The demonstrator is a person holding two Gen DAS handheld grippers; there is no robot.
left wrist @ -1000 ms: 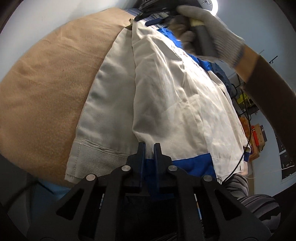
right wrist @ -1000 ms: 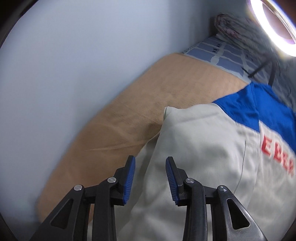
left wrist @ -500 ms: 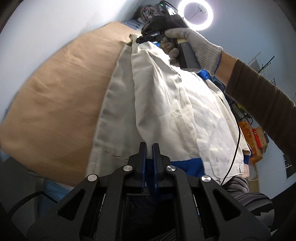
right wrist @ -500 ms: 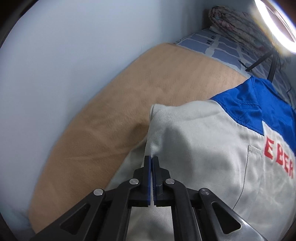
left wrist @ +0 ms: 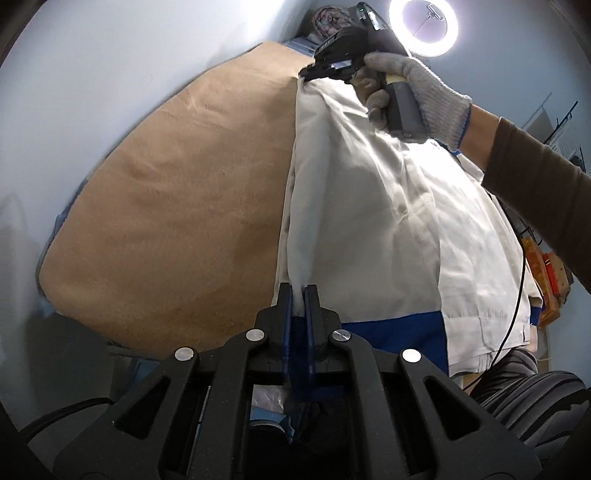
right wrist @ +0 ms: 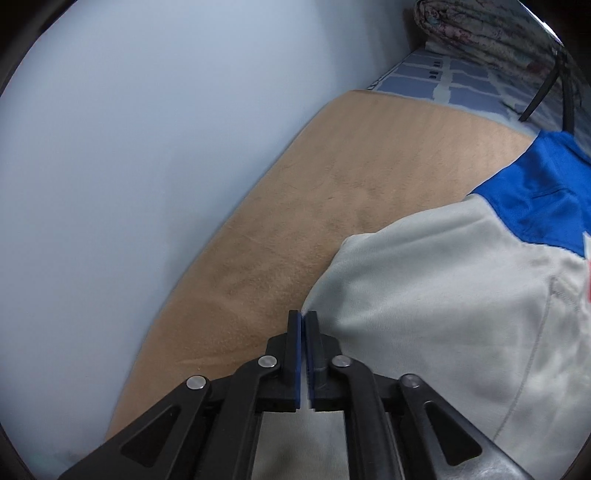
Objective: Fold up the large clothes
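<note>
A large light grey jacket (left wrist: 376, 206) with blue panels lies on a tan blanket (left wrist: 177, 206). My left gripper (left wrist: 298, 291) is shut on the jacket's near edge at the blue hem. My right gripper (left wrist: 314, 72), held by a gloved hand, is shut on the jacket's far edge. In the right wrist view the right gripper (right wrist: 303, 319) pinches a grey fold of the jacket (right wrist: 443, 302), with a blue shoulder panel (right wrist: 543, 199) beyond. The edge between the two grippers is lifted off the blanket (right wrist: 332, 177).
A pale wall (right wrist: 147, 147) runs along the blanket's left side. A rolled quilt (right wrist: 487, 33) and a blue checked sheet (right wrist: 454, 81) lie at the far end. A ring light (left wrist: 423, 27) shines above. Orange items (left wrist: 550, 284) and a cable are at right.
My right gripper shut on the jacket's far edge, having been open a second ago. Both grippers then lifted the left edge and drew it rightward, baring more blanket.
</note>
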